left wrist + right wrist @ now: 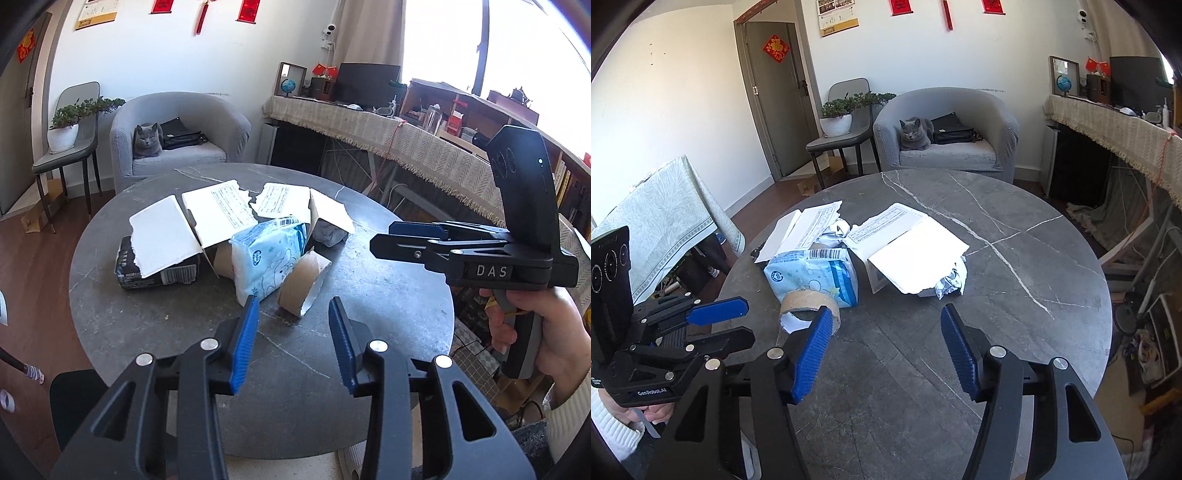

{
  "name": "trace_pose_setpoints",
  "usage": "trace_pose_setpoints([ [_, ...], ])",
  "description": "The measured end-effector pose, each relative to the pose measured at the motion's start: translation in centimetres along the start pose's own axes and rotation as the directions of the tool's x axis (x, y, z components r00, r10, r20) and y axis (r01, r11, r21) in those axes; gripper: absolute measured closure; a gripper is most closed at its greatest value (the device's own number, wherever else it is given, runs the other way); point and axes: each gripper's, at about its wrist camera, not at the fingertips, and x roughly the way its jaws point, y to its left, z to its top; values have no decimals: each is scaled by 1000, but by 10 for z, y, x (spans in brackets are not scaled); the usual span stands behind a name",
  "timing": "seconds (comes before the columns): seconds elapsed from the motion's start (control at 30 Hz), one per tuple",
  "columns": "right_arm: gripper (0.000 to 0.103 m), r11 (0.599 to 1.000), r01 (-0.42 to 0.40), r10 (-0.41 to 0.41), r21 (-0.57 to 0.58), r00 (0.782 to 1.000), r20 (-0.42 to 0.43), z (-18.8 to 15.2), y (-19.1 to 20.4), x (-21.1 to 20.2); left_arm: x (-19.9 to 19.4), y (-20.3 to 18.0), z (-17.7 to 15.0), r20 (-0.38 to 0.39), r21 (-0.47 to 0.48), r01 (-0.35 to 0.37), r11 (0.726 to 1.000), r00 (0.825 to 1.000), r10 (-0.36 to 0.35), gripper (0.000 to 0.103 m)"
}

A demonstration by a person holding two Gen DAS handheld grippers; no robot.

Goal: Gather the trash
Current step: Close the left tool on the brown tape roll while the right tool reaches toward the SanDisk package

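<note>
Both tools hover over the round grey marble tabletop (1015,236), and neither has anything in it. The left tool (293,302) has its blue pads apart with only bare stone between them; just past its tips lies the cardboard tape core (304,282), on its side, its open bore facing near and slightly right, a torn white strip hanging at its rim. The right tool (886,314) is spread wider, also empty, and in its own view the tape core (809,304) sits just beyond its left pad. Touching the core on the far side is the pale blue tissue pack (267,254), its long axis running from near-left to far-right. Behind it the torn white cardboard box (218,216) sprawls with flaps open, a dark printed pack (155,275) at the left under one flap, crumpled wrapping (947,284) at the right end. Well beyond, a grey cat (914,134) sits in the armchair (979,110).
</note>
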Motion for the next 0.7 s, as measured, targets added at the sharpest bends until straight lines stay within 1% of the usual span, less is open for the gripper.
trace_pose_setpoints([
  [0.23, 44, 999, 23, -24, -38, 1000, -19, 5, -6, 9, 20, 4, 10, -9, -14, 14, 1000, 1000, -15, 62],
  [0.3, 44, 997, 50, -52, -64, 998, -27, 7, -5, 13, 28, 4, 12, -20, -19, 22, 1000, 1000, -22, 62],
  [0.47, 44, 981, 116, -122, -153, 992, -34, 14, 2, 25, 45, -3, 15, -60, -6, 71, 997, 996, -71, 62],
  [0.5, 46, 977, 126, -134, -172, 990, -36, 15, 3, 28, 48, -3, 16, -66, -3, 76, 997, 995, -76, 62],
  [0.6, 50, 966, 148, -160, -211, 986, -41, 20, 6, 35, 55, -1, 17, -84, -12, 88, 996, 992, -89, 69],
  [0.7, 52, 948, 180, -200, -264, 978, -53, 23, 11, 44, 56, 3, 19, -93, -26, 106, 994, 990, -108, 78],
])
